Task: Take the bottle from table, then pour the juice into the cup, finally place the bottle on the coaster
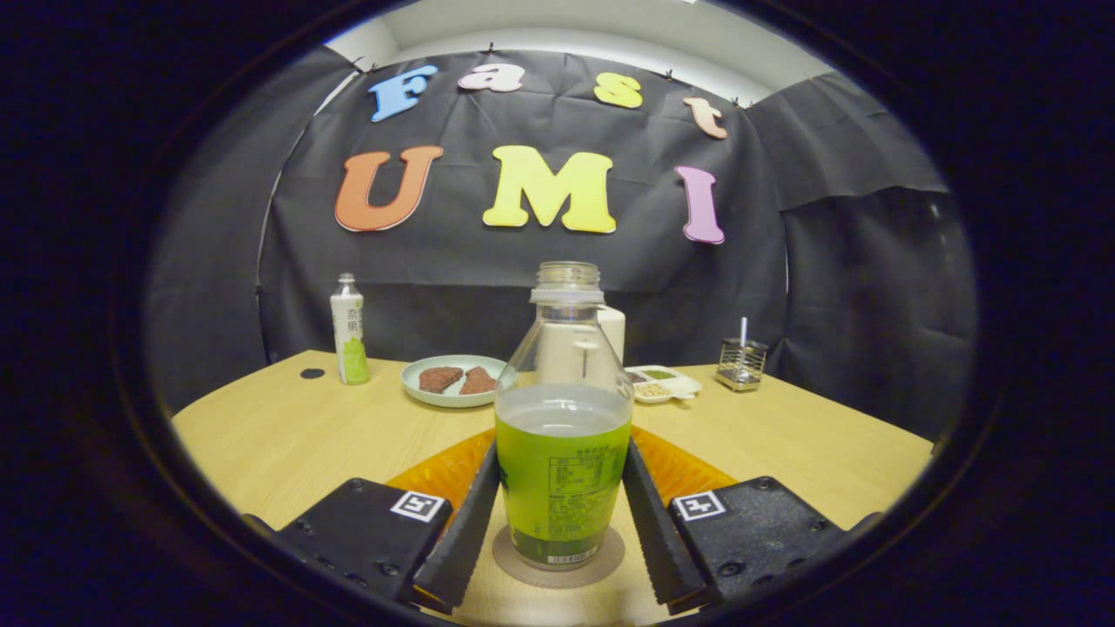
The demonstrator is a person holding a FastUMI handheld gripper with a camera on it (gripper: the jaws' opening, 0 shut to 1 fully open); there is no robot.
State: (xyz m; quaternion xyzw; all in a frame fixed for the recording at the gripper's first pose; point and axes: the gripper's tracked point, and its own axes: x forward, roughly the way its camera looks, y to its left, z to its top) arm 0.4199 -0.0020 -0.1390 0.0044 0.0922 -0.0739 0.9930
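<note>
The tabletop [287,435] is a pale wood-grain surface, smooth and matt, with a rounded far edge. On it, centred between the gripper's two fingers, stands the bottle [564,435]: clear plastic, uncapped, with a ribbed threaded neck, a conical shoulder and a straight body wrapped in a green printed label; green juice fills it to just above the label. The gripper [564,514] flanks the bottle, its ribbed pads lying along the bottle's two sides; they look to be touching the label, though whether they press or merely rest there is hard to judge.

Behind the bottle to its left sits a round pale-green plate [418,392] carrying two rough brown slabs. Directly behind the bottle's shoulder, partly seen through the clear plastic, stands a white cylindrical cup [612,329]. Farther left of the plate stands a small capped bottle [350,335] with a white and green label. Under the bottle lies the coaster [601,562], a thin round disc of brownish fibrous material. Right of the bottle lie a white divided dish [671,383] of grains and a small square wire-and-glass holder [741,363] with a white stick.
</note>
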